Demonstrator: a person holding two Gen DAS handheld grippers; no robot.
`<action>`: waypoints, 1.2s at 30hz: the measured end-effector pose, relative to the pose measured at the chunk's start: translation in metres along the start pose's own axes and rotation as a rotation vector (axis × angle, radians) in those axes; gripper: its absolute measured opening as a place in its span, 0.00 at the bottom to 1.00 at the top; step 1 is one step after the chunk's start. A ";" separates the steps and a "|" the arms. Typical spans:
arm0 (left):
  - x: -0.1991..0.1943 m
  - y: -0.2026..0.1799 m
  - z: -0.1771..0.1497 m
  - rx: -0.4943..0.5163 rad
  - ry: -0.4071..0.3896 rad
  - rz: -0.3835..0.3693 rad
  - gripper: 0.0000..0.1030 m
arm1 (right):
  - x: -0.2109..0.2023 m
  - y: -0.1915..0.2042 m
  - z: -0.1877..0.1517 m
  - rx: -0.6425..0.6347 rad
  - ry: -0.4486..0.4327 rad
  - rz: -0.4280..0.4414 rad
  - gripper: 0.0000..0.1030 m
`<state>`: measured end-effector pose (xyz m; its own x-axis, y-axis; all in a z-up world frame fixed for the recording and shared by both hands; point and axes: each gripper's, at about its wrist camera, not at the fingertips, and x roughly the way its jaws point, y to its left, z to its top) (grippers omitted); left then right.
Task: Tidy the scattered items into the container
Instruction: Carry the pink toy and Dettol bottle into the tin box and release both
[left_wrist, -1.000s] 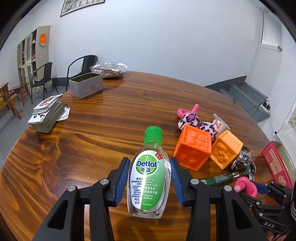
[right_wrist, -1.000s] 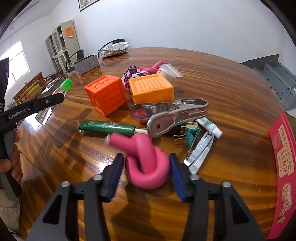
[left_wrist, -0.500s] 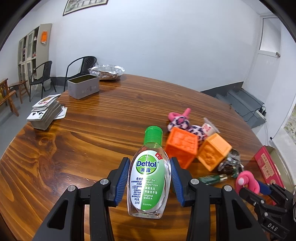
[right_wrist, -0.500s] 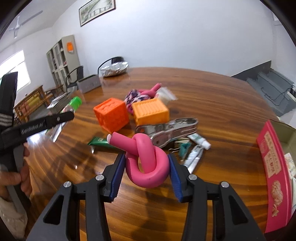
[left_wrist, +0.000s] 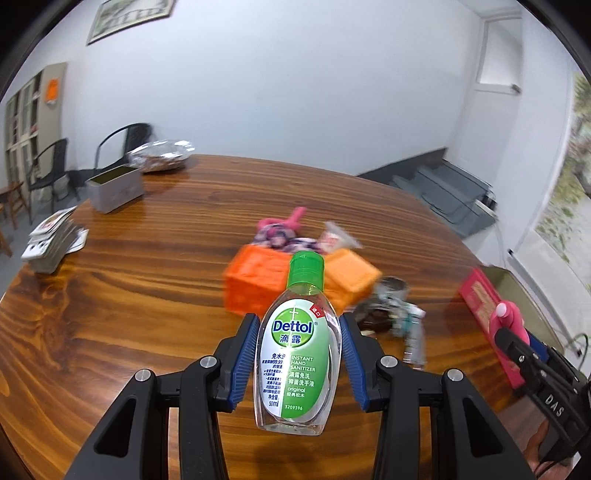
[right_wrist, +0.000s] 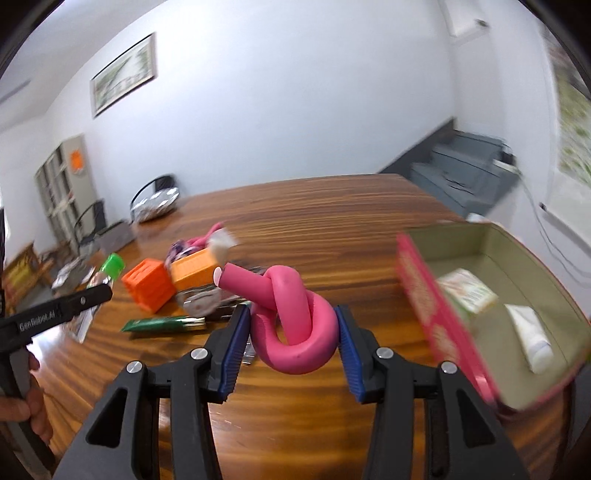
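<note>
A plain office or meeting room, probably: a large round wooden table (left_wrist: 155, 295) stands before bare white walls with a framed picture (left_wrist: 129, 16). Black metal chairs (left_wrist: 122, 144) and a tall shelving cabinet (left_wrist: 26, 122) line the far side; blurred grey shapes (left_wrist: 443, 195) lie along the right wall.

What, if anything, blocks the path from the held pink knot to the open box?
Nothing visible. The right gripper holds the pink knot above bare table; the open box lies to its right.

The round wooden table (left_wrist: 155, 295) carries two orange cubes (left_wrist: 258, 284), playing cards (left_wrist: 51, 240), a grey tin (left_wrist: 114, 188) and a red-sided box (right_wrist: 491, 306).
</note>
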<state>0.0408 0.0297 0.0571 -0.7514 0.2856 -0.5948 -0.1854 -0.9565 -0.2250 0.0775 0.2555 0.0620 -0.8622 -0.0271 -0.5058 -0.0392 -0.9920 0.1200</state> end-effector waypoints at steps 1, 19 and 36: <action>0.000 -0.010 0.001 0.018 0.001 -0.014 0.44 | -0.007 -0.009 0.001 0.018 -0.014 -0.014 0.49; 0.022 -0.209 0.009 0.322 0.066 -0.317 0.44 | -0.077 -0.162 0.008 0.253 -0.145 -0.319 0.49; 0.047 -0.299 -0.007 0.444 0.103 -0.574 0.81 | -0.069 -0.200 0.006 0.310 -0.136 -0.324 0.64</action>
<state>0.0650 0.3294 0.0906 -0.4000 0.7320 -0.5515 -0.7874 -0.5825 -0.2020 0.1413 0.4568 0.0781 -0.8382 0.3146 -0.4455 -0.4484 -0.8625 0.2347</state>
